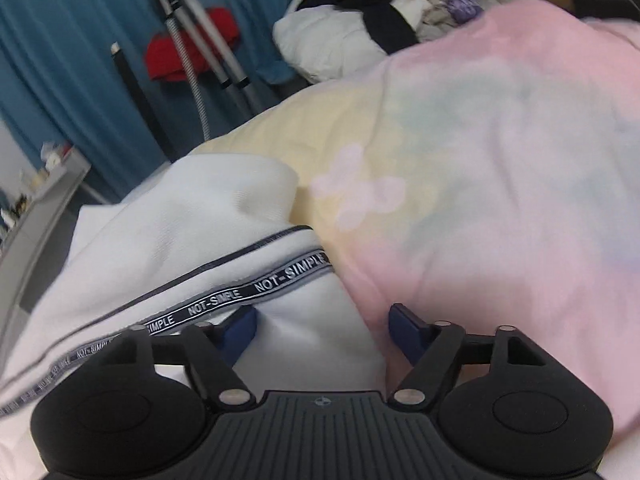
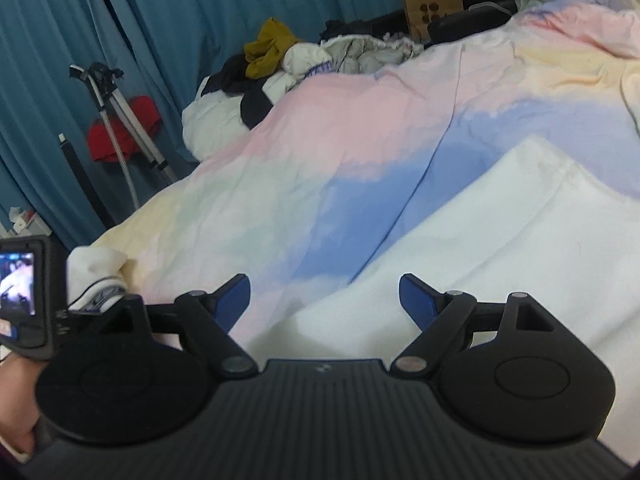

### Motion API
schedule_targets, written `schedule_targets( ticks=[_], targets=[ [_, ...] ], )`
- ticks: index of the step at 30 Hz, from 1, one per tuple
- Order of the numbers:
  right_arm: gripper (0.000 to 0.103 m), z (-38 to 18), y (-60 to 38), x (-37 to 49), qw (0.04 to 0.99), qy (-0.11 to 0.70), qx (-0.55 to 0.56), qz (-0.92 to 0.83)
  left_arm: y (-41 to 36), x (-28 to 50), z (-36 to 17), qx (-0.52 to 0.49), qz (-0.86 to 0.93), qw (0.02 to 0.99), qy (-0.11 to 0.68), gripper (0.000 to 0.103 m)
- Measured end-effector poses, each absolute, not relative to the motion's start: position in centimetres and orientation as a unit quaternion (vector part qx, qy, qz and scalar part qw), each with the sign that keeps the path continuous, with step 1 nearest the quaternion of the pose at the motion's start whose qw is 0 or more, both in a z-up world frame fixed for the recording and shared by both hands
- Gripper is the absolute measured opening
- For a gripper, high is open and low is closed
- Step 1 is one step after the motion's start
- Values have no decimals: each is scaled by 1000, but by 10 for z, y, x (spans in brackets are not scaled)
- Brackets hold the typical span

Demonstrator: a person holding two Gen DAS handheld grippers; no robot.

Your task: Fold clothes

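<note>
Left gripper (image 1: pixel 322 330): spread wide over white garment (image 1: pixel 192 216), nothing held; view blurred.
Right gripper (image 2: pixel 324 300): wide, empty.
Garment's far end: cut off.
Bed (image 2: pixel 320 152): pastel cover.

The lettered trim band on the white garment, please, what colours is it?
Black band with white lettering, clearest in the left wrist view.

White garment (image 1: pixel 192 216) rumpled on bedspread (image 1: pixel 500 140)

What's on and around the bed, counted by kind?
White garment with black lettered tape: 1
Pastel duvet: 1
Heap of unfolded clothes: 1
Brown paper bag: 1
Silver tripod: 1
Hand-held gripper, both open: 2
Total: 7
</note>
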State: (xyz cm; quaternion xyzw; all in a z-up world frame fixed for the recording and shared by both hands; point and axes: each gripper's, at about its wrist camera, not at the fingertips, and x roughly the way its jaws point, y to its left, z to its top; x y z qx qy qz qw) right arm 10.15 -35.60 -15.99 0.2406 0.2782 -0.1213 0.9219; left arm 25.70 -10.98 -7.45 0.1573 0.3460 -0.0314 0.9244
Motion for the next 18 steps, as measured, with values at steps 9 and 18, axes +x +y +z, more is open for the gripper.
schedule_targets(
  ticks=[9,18],
  targets=[
    [83,-161,-349,98,929,272,241,-77,-58,254,-38,61,-18,950,306,11],
    [84,-161,-320,100,922,281,266,28,157,181,-23,-191,143,938,252,11]
  ],
)
